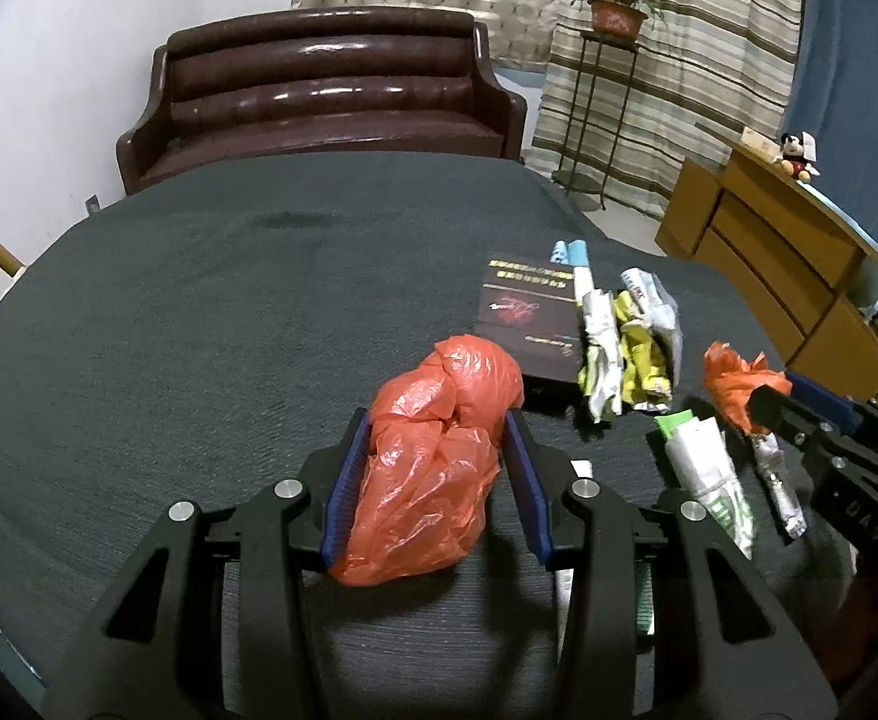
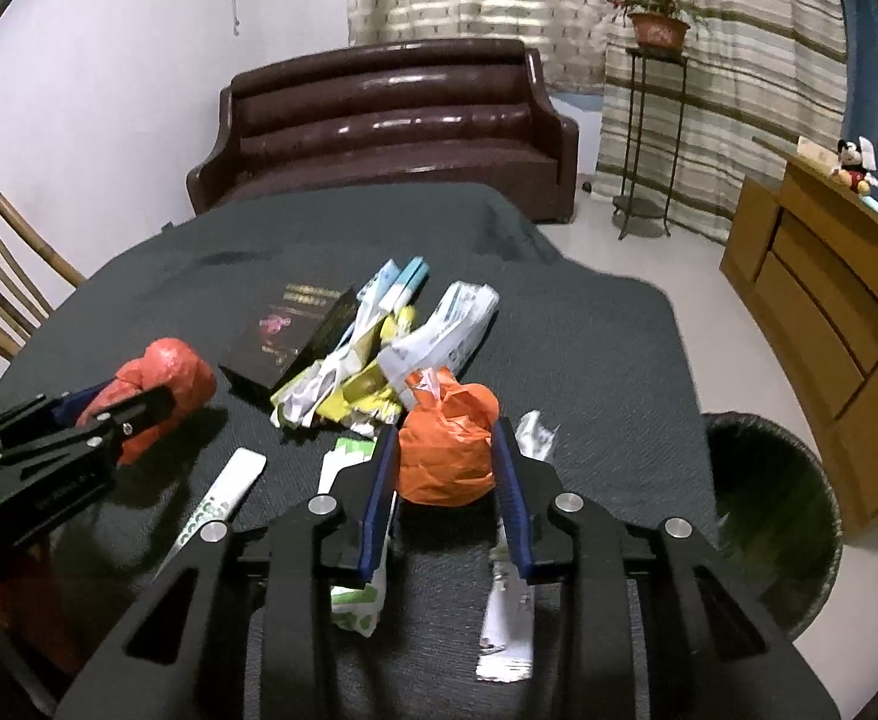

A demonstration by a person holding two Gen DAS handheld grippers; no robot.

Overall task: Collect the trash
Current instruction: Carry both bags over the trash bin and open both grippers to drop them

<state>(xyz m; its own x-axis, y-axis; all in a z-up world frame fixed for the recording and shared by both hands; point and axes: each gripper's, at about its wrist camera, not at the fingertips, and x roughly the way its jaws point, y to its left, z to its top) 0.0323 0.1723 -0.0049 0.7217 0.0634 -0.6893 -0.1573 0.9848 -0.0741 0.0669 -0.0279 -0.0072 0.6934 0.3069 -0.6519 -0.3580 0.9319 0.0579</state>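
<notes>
Where wrappers (image 2: 372,360) crowd a dark booklet (image 2: 285,330) — bin (image 2: 769,510) stands beside table (image 2: 589,330).

Dark-cloth table (image 2: 589,330) w/ black booklet (image 2: 285,327), crumpled wrappers (image 2: 378,354), 2 wadded orange bags (image 2: 448,450) on it.

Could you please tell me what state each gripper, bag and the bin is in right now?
left gripper: shut on the red bag.
right gripper: shut on the orange bag.
loose wrappers: piled on the dark tablecloth.
black booklet: lying flat.
mesh bin: upright beside the table, contents unclear.
</notes>
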